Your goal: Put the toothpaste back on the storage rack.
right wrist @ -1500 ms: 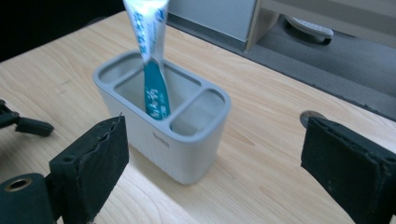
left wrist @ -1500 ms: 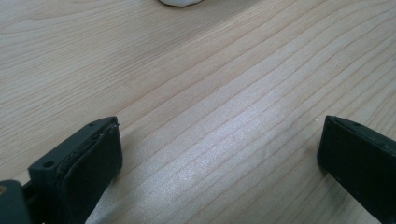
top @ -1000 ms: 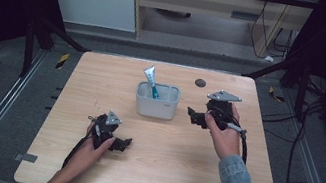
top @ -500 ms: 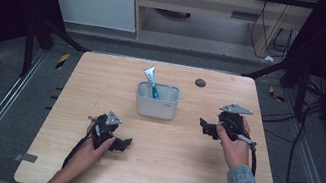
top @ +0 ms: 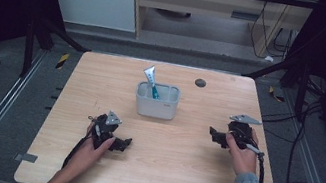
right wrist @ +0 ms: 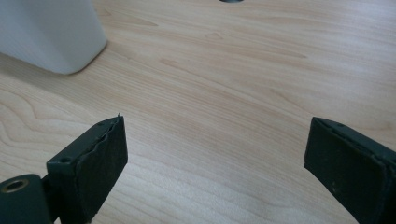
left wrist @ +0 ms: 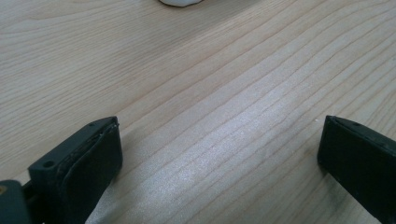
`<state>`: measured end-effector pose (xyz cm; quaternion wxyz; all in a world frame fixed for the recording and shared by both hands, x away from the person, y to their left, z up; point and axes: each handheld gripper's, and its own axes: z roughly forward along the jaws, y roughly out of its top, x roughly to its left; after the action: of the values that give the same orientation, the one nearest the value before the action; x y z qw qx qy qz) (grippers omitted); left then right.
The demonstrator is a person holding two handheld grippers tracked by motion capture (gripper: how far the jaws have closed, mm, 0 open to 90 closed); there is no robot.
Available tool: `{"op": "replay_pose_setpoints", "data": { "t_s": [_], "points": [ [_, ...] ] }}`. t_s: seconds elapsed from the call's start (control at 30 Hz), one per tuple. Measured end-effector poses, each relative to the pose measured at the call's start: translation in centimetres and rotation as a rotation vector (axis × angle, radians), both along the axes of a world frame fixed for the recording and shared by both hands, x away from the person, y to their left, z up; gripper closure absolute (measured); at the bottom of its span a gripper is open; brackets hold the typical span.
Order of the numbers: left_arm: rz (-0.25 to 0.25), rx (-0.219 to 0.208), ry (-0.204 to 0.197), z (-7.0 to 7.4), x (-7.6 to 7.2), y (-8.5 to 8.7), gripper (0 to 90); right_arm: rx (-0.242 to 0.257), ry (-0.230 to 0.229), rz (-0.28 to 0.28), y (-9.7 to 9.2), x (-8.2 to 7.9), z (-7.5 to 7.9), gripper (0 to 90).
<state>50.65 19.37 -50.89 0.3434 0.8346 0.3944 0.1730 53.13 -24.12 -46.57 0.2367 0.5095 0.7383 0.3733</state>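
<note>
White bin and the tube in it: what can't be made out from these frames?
- Tube, high view: its print is too small to read, and its lower end is hidden by the white bin wall.
- Bin, left gripper view: cut off by the top edge.
- Bin, right gripper view: cropped at the top left, inside unseen.

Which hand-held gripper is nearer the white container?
Left, narrowly. The left hand-held gripper sits just below-left of the white container; the right hand-held gripper lies farther off to its right.
</note>
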Motion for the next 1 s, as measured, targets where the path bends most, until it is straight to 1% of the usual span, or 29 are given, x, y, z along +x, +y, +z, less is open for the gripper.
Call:
{"op": "replay_pose_setpoints", "data": {
  "t_s": [0.03, 0.07, 0.13, 0.2, 0.23, 0.27, 0.33, 0.37, 0.43, 0.53, 0.57, 0.6, 0.67, 0.93, 0.97, 1.0],
  "points": [
    [0.0, 0.0, 0.0, 0.0, 0.0, 0.0, 0.0, 0.004, 0.004, -0.007, -0.3, -0.2, -0.4, 6.5],
    [0.0, 0.0, 0.0, 0.0, 0.0, 0.0, 0.0, 0.004, 0.004, -0.007, -0.3, -0.2, -0.4, 6.5],
    [0.0, 0.0, 0.0, 0.0, 0.0, 0.0, 0.0, 0.01, 0.018, -0.008, -0.5, -0.3, -0.9, 6.7],
    [0.0, 0.0, 0.0, 0.0, 0.0, 0.0, 0.0, 0.019, 0.023, -0.02, -0.6, -0.5, -1.3, 6.5],
    [0.0, 0.0, 0.0, 0.0, 0.0, 0.0, 0.0, 0.015, 0.021, -0.024, -0.7, -0.5, -1.5, 6.4],
    [0.0, 0.0, 0.0, 0.0, 0.0, 0.0, 0.0, 0.022, 0.027, -0.032, -0.9, -0.6, -2.0, 6.3],
    [0.0, 0.0, 0.0, 0.0, 0.0, 0.0, 0.0, 0.022, 0.033, -0.034, -0.9, -0.6, -2.2, 6.2],
    [0.0, 0.0, 0.0, 0.0, 0.0, 0.0, 0.0, 0.019, 0.027, -0.039, -0.9, -0.7, -2.4, 6.3],
    [0.0, 0.0, 0.0, 0.0, 0.0, 0.0, 0.0, 0.036, 0.028, -0.051, -0.8, -0.7, -2.8, 6.5],
    [0.0, 0.0, 0.0, 0.0, 0.0, 0.0, 0.0, 0.034, 0.03, -0.052, -0.8, -0.7, -3.2, 6.6],
    [0.0, 0.0, 0.0, 0.0, 0.0, 0.0, 0.0, 0.034, 0.033, -0.054, -0.7, -0.7, -3.3, 6.6],
    [0.0, 0.0, 0.0, 0.0, 0.0, 0.0, 0.0, 0.044, 0.041, -0.055, -0.6, -0.7, -3.5, 6.5],
    [0.0, 0.0, 0.0, 0.0, 0.0, 0.0, 0.0, 0.042, 0.048, -0.053, -0.4, -0.6, -3.9, 6.5],
    [0.0, 0.0, 0.0, 0.0, 0.0, 0.0, 0.0, 0.055, 0.059, -0.048, 0.0, -0.5, -4.4, 6.5],
    [0.0, 0.0, 0.0, 0.0, 0.0, 0.0, 0.0, 0.031, 0.064, -0.039, 0.2, -0.4, -4.5, 6.3],
    [0.0, 0.0, 0.0, 0.0, 0.0, 0.0, 0.0, 0.031, 0.064, -0.039, 0.2, -0.4, -4.5, 6.3]
  ]
}}
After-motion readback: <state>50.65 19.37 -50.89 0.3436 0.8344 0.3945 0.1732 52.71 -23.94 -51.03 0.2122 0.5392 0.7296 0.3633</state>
